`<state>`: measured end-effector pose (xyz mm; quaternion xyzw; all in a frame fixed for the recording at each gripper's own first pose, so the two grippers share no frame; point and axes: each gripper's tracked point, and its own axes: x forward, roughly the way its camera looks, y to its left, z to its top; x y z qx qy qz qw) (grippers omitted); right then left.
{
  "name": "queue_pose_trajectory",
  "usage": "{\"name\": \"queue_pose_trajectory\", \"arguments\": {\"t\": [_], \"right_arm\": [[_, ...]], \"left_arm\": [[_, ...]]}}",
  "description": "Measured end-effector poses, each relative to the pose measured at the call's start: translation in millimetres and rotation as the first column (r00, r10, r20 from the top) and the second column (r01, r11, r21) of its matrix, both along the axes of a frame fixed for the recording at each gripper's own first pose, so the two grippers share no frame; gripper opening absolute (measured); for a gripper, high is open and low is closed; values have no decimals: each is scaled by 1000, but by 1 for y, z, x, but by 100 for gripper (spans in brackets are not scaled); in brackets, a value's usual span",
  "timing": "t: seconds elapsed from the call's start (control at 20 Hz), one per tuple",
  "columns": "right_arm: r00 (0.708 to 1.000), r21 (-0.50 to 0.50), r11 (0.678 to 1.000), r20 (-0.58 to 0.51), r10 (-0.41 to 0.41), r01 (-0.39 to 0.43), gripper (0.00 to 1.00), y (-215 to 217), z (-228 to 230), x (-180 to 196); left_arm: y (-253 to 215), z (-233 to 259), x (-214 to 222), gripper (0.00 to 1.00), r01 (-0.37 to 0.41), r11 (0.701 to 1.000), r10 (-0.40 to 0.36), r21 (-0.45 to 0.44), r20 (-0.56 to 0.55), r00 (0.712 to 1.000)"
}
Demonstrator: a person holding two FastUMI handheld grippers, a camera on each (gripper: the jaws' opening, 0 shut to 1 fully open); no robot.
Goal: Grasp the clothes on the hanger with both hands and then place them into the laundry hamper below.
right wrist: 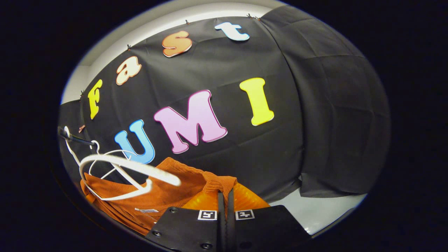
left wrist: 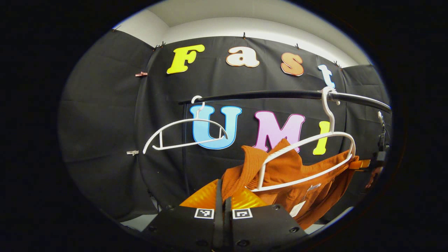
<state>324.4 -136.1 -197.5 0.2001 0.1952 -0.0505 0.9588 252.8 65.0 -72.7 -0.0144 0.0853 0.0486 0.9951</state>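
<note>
Both tools (left wrist: 223, 201) (right wrist: 225, 202) pinch the orange garment (left wrist: 280, 168).

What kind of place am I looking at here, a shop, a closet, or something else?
Most likely a small staged booth set up like a wardrobe corner: black cloth covers the walls, a dark rail carries white hangers, and an orange garment hangs there.

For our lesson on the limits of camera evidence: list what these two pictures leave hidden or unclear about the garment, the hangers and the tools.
- Left gripper view: the ribbed orange garment's lower part, cut off behind the left tool.
- Right gripper view: the white plastic hanger's hook end, at the picture's left edge.
- Right gripper view: the right tool looks closed on cloth, though its grip is hidden.
- Garment tag: too small.
</note>
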Motion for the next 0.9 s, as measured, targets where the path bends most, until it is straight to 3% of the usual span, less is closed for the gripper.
{"name": "queue_pose_trajectory", "arguments": {"t": [0.25,0.45,0.65,0.7,0.75,0.9], "right_arm": [[993,139,983,-11,121,-119,4,71,-34,-36],[974,234,945,58,219,-227,5,127,-21,-69],[946,261,909,101,308,-323,4,175,-3,-98],[940,263,902,100,326,-341,8,186,-1,-103],[934,259,897,96,345,-358,4,197,-1,-108],[912,268,872,92,399,-409,5,230,4,-129]], "left_arm": [[46,-28,-5,5,-69,998,69,3,-54,996],[51,-65,-16,5,-47,999,49,21,-97,994],[21,-101,-32,5,36,999,-32,21,-148,988],[10,-105,-34,5,60,998,-58,13,-151,987],[-1,-105,-35,5,85,996,-84,0,-149,985],[-29,-96,-44,5,149,988,-154,-42,-124,980]]}}
